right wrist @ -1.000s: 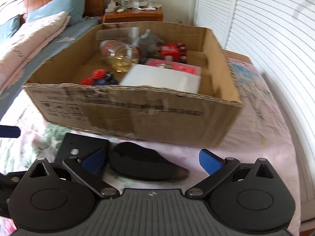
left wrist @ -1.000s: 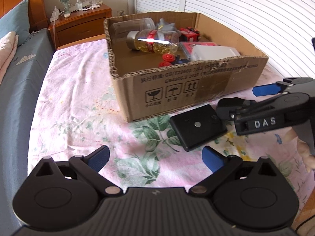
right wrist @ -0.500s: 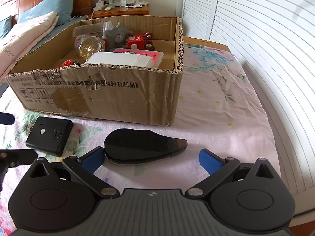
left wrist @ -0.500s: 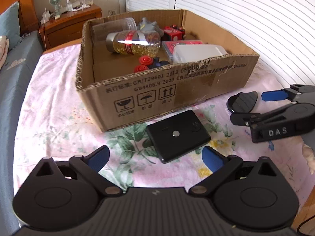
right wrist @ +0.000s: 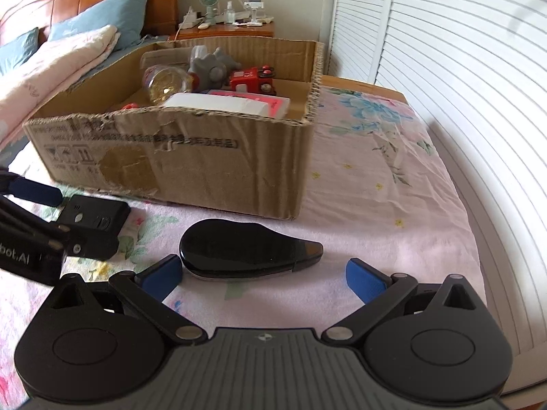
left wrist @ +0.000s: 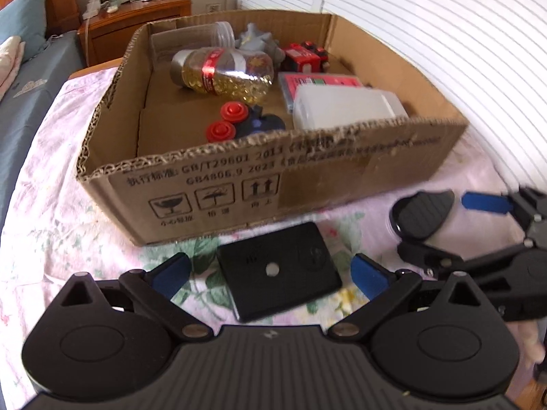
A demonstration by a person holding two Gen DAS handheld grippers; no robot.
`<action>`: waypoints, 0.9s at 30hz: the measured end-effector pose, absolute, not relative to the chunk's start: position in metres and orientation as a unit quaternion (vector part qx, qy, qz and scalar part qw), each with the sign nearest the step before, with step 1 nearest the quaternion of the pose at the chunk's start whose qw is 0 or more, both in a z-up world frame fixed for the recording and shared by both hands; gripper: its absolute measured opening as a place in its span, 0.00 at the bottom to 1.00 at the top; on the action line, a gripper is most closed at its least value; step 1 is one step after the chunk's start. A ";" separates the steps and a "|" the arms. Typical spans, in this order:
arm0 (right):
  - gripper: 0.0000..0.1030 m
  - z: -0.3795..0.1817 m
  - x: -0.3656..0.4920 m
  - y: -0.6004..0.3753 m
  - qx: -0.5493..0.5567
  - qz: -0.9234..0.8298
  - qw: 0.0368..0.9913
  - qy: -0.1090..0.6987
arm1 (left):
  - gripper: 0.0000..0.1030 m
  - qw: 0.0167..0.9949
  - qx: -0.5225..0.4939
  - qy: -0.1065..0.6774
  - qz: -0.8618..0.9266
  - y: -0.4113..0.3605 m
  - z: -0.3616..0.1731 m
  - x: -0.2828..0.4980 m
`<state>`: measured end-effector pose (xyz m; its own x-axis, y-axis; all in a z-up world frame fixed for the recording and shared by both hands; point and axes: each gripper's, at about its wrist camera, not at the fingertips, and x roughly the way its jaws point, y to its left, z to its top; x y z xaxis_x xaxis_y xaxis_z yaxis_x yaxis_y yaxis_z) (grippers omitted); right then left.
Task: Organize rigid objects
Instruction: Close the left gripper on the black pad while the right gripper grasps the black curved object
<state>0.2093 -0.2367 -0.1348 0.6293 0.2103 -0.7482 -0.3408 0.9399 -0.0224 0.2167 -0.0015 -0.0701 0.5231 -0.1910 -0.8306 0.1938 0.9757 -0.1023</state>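
Two wide-spread blue pads of my left gripper (left wrist: 270, 271) straddle the flat black rectangular plastic case (left wrist: 278, 270) lying before the cardboard box (left wrist: 259, 184); I'd drop lower and pinch its short sides squarely. From the right wrist, my right gripper (right wrist: 263, 275), equally wide, flanks the glossy black teardrop-shaped case (right wrist: 246, 247), long axis crosswise, tip pointing right.

Both wrist cameras sit low over the bed (left wrist: 51, 177), facing the cardboard box (left wrist: 307, 177) at close range. The left view looks from the box's left front, the right from its right front. Both share the box, flat black case (left wrist: 278, 270) and nightstand (right wrist: 225, 29).
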 end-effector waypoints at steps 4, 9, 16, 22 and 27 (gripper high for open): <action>1.00 -0.135 0.209 -0.238 -0.085 0.159 0.899 0.400 | 0.99 0.876 0.022 0.473 -0.089 -0.002 -0.073 0.216; 1.00 -0.135 0.209 -0.239 -0.086 0.162 0.899 0.398 | 0.99 0.873 0.041 0.480 -0.079 0.004 -0.074 0.211; 1.00 -0.135 0.209 -0.238 -0.086 0.163 0.899 0.397 | 0.99 0.879 0.049 0.469 -0.076 0.012 -0.074 0.203; 1.00 -0.135 0.209 -0.238 -0.086 0.162 0.900 0.396 | 0.80 0.884 0.038 0.455 -0.097 0.004 -0.071 0.201; 1.00 -0.135 0.211 -0.236 -0.086 0.165 0.901 0.393 | 0.67 0.887 0.041 0.448 -0.104 0.000 -0.068 0.197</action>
